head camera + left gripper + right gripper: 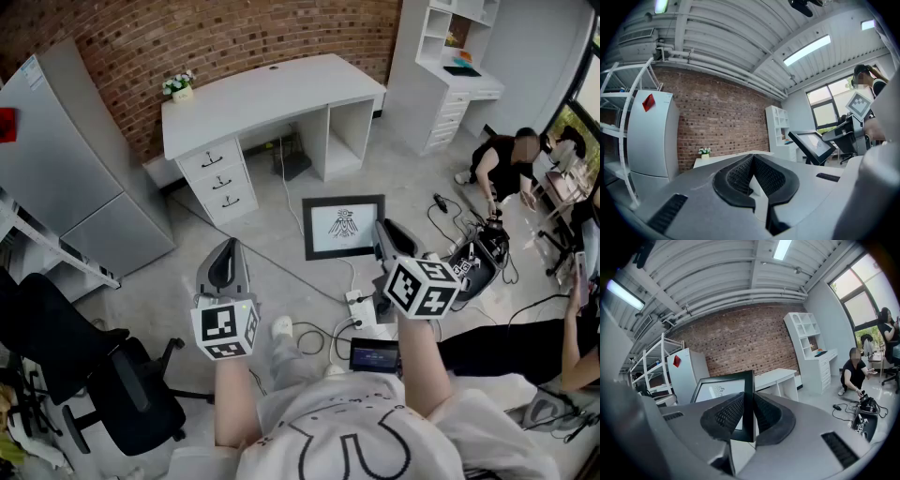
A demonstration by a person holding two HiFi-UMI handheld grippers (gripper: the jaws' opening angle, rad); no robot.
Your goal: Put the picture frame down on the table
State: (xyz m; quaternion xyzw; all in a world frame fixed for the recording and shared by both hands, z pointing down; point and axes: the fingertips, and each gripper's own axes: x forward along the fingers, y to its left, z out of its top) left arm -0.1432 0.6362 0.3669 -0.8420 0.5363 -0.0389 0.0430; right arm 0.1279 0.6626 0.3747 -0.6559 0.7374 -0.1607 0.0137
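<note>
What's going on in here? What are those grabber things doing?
A person holds a gripper in each hand. The right gripper is clamped on the edge of a black picture frame, holding it in the air above the floor. The left gripper is shut and empty. The frame is not on the white desk by the brick wall yet.

Picture frame [342, 227] right edge hidden behind right gripper [383, 232]; its drawing too small to identify; fridge [66, 159] cut off, upper left.
</note>
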